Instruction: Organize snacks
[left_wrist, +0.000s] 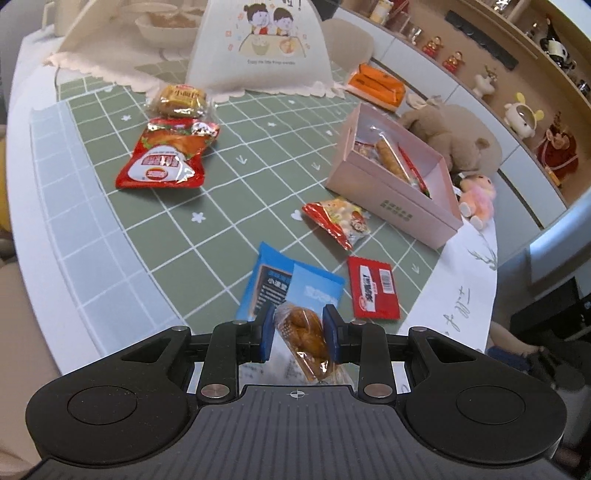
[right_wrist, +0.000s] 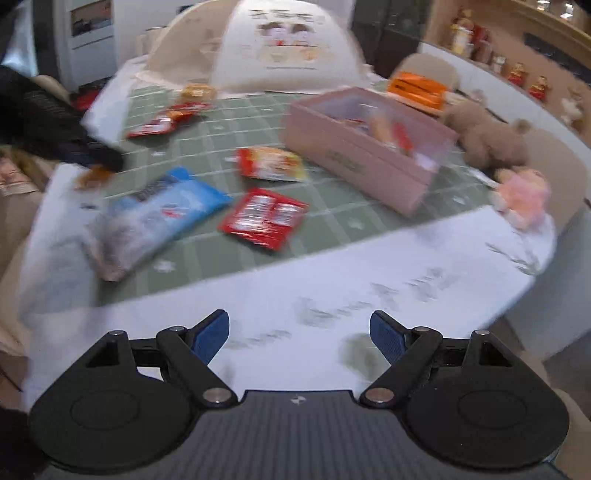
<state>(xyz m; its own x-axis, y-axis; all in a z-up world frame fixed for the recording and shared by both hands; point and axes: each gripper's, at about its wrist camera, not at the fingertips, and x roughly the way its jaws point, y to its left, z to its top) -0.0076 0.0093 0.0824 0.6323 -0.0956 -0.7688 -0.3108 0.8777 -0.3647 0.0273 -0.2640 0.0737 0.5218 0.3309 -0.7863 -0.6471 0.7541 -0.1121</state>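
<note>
My left gripper (left_wrist: 298, 328) is shut on a clear-wrapped fried dough twist (left_wrist: 306, 338), lifted above the table's near edge. The same twist (right_wrist: 94, 176) shows blurred at the left of the right wrist view, under the dark left gripper (right_wrist: 99, 157). An open pink box (left_wrist: 397, 184) (right_wrist: 364, 147) with several snacks inside stands at the right. Loose on the green mat lie a blue packet (left_wrist: 280, 286) (right_wrist: 166, 206), a small red packet (left_wrist: 373, 288) (right_wrist: 264, 218), a red-and-yellow packet (left_wrist: 338, 219) (right_wrist: 271, 162), a big red pouch (left_wrist: 166, 155) and a wrapped bun (left_wrist: 181, 99). My right gripper (right_wrist: 299, 334) hangs open and empty over white paper.
A white mesh food cover (left_wrist: 258, 44) (right_wrist: 291, 48) stands at the back. An orange pouch (left_wrist: 376, 86), a brown plush bear (left_wrist: 458, 138) and a pink plush toy (left_wrist: 478, 197) crowd the box's right. White paper (right_wrist: 332, 295) with writing covers the near edge. Shelves with figurines (left_wrist: 524, 114) line the right wall.
</note>
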